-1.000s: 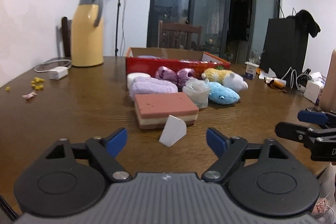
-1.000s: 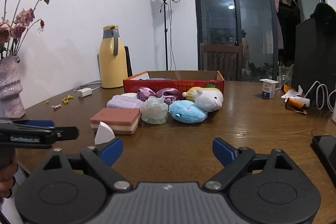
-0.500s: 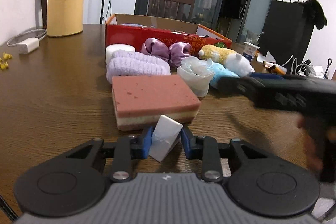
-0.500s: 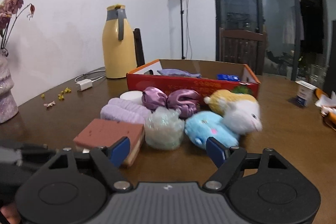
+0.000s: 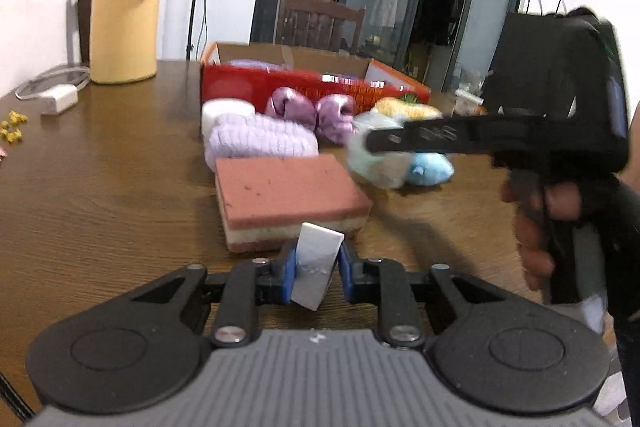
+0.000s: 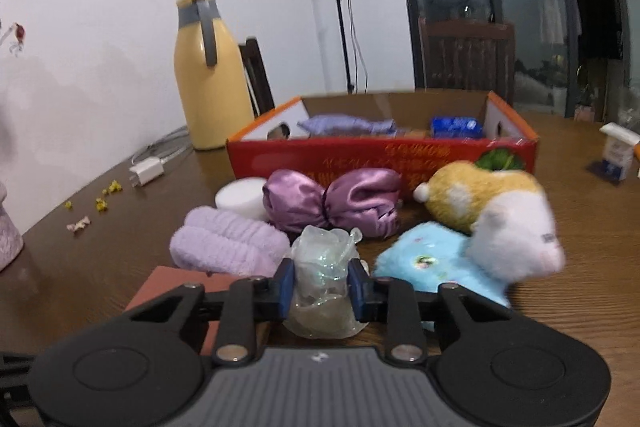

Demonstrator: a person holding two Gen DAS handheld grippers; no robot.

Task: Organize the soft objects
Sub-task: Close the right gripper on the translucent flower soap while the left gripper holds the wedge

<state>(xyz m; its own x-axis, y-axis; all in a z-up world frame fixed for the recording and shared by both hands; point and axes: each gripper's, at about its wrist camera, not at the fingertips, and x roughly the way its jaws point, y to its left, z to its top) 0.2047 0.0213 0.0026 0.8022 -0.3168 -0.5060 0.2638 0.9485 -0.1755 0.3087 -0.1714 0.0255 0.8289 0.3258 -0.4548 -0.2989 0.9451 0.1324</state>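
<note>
Left gripper [image 5: 316, 273] jaws closing on white wedge sponge [image 5: 318, 269], just in front of pink sponge block [image 5: 288, 197]. Right gripper [image 6: 321, 285] jaws closing around crumpled clear plastic bag [image 6: 324, 287], on table [image 6: 580, 247] before red box [image 6: 380, 157]

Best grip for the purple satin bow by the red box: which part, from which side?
Take the purple satin bow at its cinched middle, coming from the near side over the lavender towel roll. The waist is its narrowest part; the puffy lobes either side would likely squash and slip. The red box blocks approach from behind.
</note>
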